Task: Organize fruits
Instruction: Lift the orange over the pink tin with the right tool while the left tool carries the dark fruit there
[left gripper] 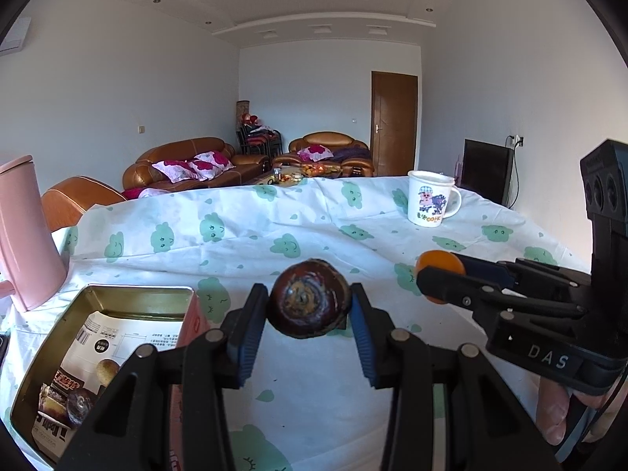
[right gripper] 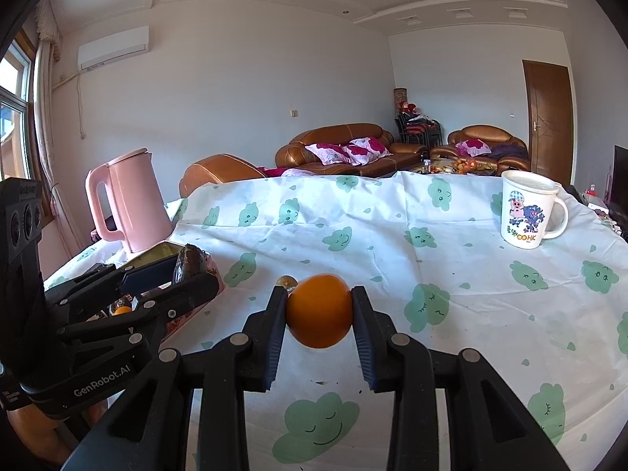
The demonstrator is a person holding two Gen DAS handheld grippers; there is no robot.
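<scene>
Left claw (left gripper: 310, 306): clamps dark brown round mangosteen-like fruit (left gripper: 310, 299), hard-shelled, firm; grip its sides.
Right claw (right gripper: 318, 312): clenched on smooth round orange (right gripper: 318, 310), light, slippery.

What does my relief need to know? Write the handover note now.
Left gripper: shut on a dark brown fruit, held above the cloth beside the tin.
Right gripper: shut on an orange, also held above the cloth.
Tin: open, at the table's left by the pink kettle; a printed card and at least one dark round item inside.
Mug: far right, untouched.
Done: both fruits picked up.
Left: probably set both into the tin; a small round item lies beyond the orange.
</scene>
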